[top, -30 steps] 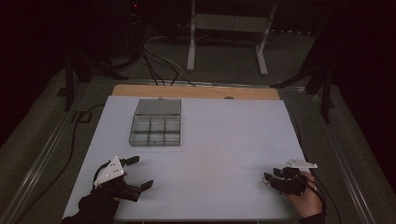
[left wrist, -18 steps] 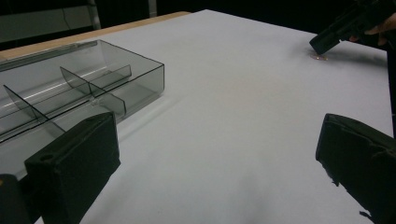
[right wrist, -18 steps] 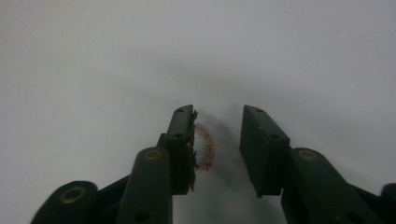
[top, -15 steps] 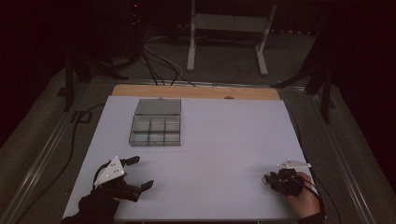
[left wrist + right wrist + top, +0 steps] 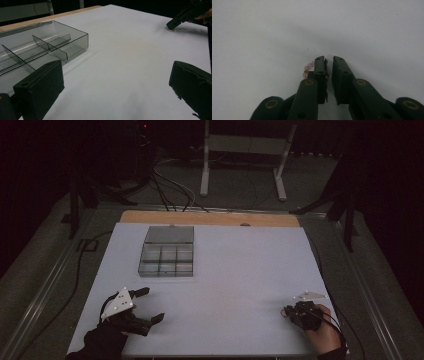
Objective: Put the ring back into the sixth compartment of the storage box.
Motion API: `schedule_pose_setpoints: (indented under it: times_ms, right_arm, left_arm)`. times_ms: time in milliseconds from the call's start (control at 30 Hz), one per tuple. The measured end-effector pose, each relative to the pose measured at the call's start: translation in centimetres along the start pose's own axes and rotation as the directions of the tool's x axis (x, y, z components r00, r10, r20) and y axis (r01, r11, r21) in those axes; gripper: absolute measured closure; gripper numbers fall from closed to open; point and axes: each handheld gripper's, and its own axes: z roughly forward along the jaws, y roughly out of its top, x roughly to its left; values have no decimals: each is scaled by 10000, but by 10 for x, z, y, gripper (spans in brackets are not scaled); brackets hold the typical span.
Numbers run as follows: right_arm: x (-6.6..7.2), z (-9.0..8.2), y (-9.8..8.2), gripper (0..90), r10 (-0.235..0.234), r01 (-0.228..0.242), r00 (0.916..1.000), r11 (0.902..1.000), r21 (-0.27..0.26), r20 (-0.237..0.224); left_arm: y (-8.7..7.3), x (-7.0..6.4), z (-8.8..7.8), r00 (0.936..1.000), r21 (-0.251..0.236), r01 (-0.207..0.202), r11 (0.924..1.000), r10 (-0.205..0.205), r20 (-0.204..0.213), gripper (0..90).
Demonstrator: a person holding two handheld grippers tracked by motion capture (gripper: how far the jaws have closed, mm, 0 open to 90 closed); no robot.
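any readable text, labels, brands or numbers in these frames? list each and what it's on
None: no legible word, label, brand or number in any view.
Clear divided box: plain walls, no print seen.
Left gripper, jaws wide apart: grey plate carries small white dots, no characters.
Right gripper, jaws nearly shut: brass-ringed holes, no markings; small pink beads beside its jaw, unmarked.
White table: blank.

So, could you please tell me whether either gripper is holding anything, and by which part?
The left gripper is open and holds nothing. The right gripper is nearly shut beside a pink bead string; whether it grips it cannot be told.
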Motion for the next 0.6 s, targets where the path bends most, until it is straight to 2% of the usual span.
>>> schedule_pose_setpoints:
  times_ms: [200, 600]
  right_arm:
    - [-2, 1, 1, 850, 270, -268, 9995, 9996, 92, -178]
    - [0, 1, 2, 866, 365, -365, 9993, 9992, 143, 10]
  left_arm:
    - [0, 0, 0, 10000, 11, -13, 10000, 13, -32, 7]
    - [0, 0, 0, 10000, 28, -20, 10000, 20, -40, 7]
